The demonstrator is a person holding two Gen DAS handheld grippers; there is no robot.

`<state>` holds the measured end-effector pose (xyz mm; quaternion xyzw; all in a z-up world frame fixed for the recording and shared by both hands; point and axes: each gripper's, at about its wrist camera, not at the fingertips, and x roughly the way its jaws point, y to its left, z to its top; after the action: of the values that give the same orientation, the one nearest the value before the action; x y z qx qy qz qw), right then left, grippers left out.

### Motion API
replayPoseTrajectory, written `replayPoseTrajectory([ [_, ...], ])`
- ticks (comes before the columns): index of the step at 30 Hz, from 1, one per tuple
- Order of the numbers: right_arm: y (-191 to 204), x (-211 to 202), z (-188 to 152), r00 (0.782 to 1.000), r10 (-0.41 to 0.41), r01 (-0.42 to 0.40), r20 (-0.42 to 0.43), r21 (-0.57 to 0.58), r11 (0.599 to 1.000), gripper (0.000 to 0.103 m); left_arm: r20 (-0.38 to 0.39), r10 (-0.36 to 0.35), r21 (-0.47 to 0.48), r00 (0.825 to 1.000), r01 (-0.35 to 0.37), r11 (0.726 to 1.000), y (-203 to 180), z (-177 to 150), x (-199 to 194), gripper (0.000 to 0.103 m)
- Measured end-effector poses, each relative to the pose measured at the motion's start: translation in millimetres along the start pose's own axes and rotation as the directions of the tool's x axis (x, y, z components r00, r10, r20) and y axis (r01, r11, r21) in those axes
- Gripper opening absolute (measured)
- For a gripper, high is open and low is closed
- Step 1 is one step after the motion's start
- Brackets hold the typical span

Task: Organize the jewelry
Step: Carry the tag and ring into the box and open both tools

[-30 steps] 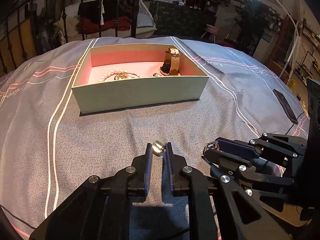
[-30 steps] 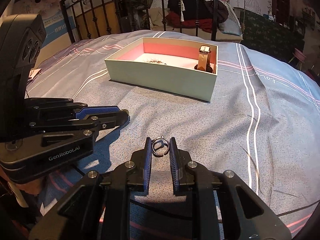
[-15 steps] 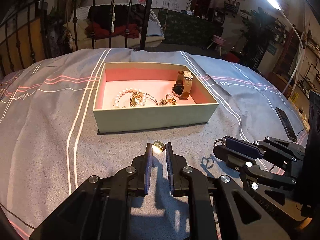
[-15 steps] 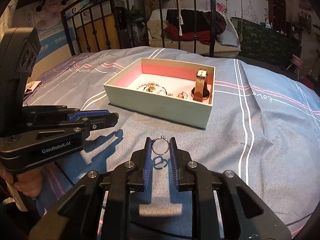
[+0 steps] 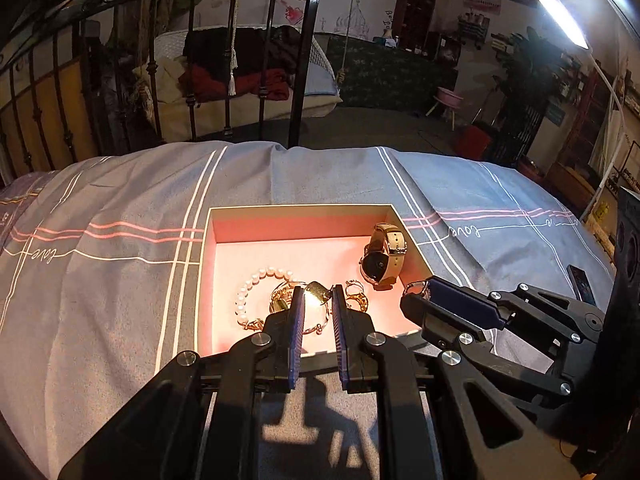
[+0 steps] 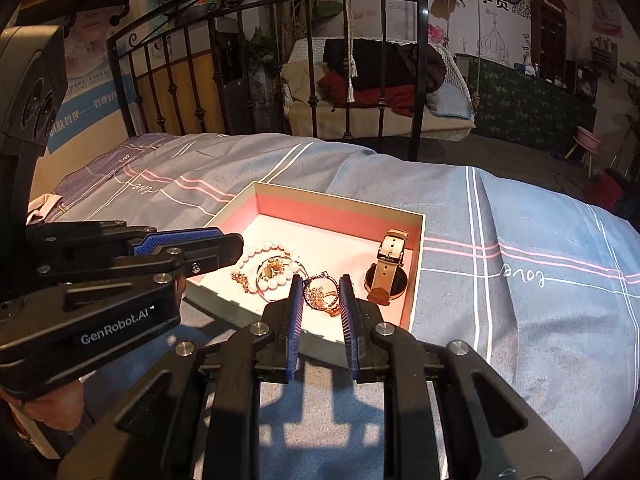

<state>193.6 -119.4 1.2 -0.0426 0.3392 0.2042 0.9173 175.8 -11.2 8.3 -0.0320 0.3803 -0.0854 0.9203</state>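
A pale green box (image 5: pixel 296 210) with a pink lining lies on the grey bedspread. Inside it are a pearl bracelet (image 5: pixel 245 294), gold pieces (image 6: pixel 276 266) and a tan-strapped watch (image 5: pixel 382 258). My left gripper (image 5: pixel 317 294) hangs over the box's near wall, shut on a small gold ring (image 5: pixel 316 289). Just to its right, my right gripper (image 6: pixel 321 286) is shut on a thin hoop ring (image 6: pixel 320 278) above the near part of the box. From the right wrist view the watch (image 6: pixel 390 264) stands just right of the fingertips. Each gripper shows in the other's view.
The striped bedspread (image 5: pixel 120 248) spreads wide on both sides of the box. A dark phone (image 5: pixel 580 282) lies on it at the far right. A black iron bed rail (image 5: pixel 300 60) rises behind the bed, with a swing seat piled with clothes beyond it.
Both grippers have risen and moved forward from the bare bedspread to hang over the box's near wall. Each still carries its ring.
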Motion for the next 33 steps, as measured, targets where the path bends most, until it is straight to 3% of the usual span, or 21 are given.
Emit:
replayPoseTrajectory([
  [15, -6, 48, 8, 0.996, -0.013, 0.012, -0.093, -0.014, 1.0, 0.019, -0.133, 0.026, -0.021, 0.991, -0.029, 0.999, 12, 12, 56, 0.014],
  [33, -6, 66, 2, 0.989, -0.016, 0.011, -0.146, -0.035, 0.999, 0.019, -0.195, 0.045, -0.02, 0.98, -0.05, 0.999, 11, 11, 83, 0.014],
])
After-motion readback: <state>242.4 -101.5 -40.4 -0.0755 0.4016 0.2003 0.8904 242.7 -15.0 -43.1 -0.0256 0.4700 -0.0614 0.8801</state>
